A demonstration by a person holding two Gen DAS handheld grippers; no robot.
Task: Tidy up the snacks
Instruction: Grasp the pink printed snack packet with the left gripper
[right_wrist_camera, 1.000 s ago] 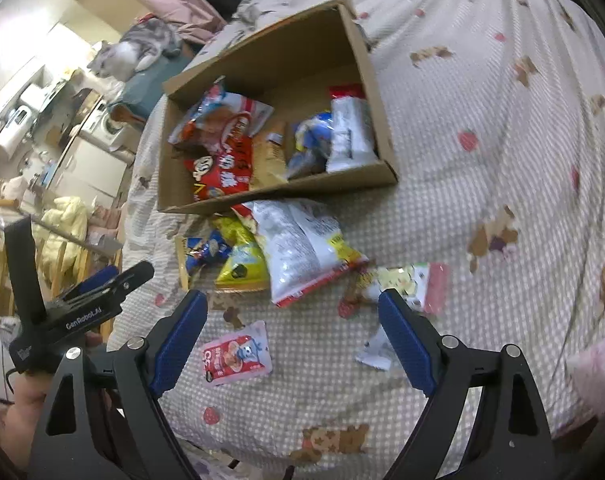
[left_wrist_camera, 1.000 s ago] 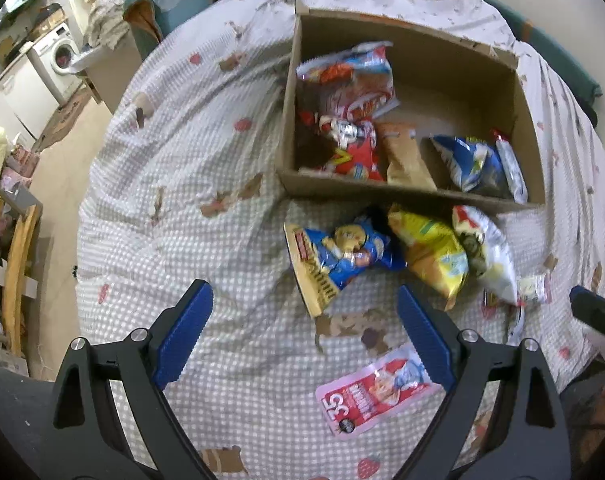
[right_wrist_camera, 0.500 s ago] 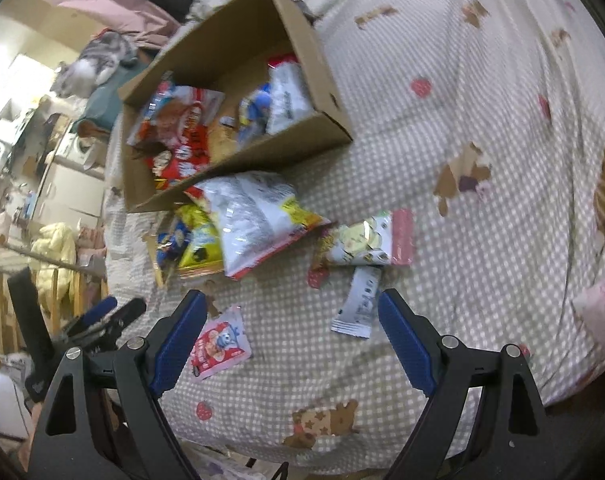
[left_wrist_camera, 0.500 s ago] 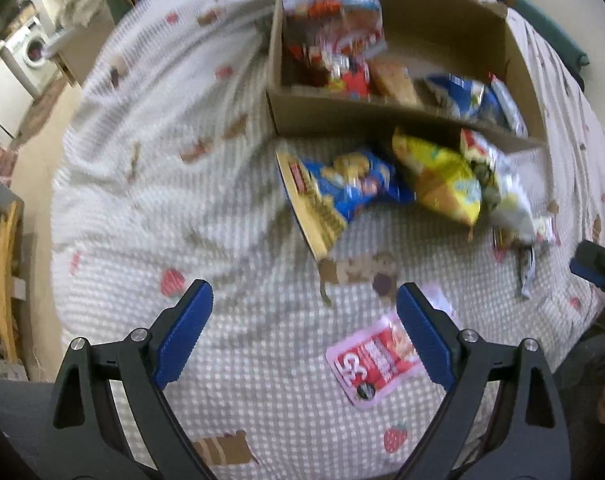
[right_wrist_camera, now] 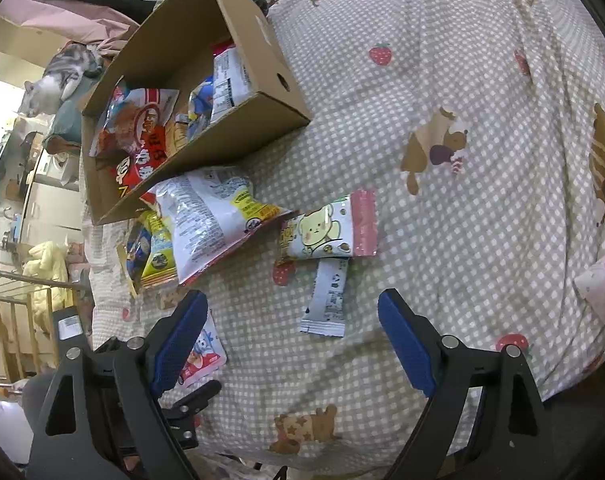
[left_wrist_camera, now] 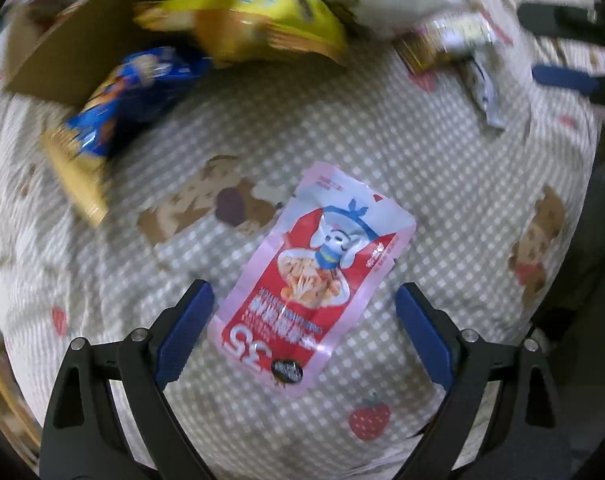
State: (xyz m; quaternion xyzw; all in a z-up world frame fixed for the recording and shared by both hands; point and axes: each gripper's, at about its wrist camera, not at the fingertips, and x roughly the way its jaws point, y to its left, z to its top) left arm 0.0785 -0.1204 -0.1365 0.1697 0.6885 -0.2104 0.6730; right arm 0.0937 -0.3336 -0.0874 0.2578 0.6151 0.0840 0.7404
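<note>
Pink snack pouch (left_wrist_camera: 314, 276) flat on bed (left_wrist_camera: 442, 168), between spread fingers of left tool (left_wrist_camera: 302, 316). Step: grasp approach. Next: lower, close, carry to cardboard box (right_wrist_camera: 258, 60). Right tool (right_wrist_camera: 292, 334) wide, empty.

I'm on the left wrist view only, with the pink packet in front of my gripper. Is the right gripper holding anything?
Observer: No. The right gripper is open, with nothing clamped.
Operator: What's nearest to it?
Observer: A slim white sachet lies flat in line between its fingers, its far end meeting a pink-edged bear packet.
Operator: And the box? Mine's a blur.
Observer: The cardboard box already holds several snacks, among them red packets.
</note>
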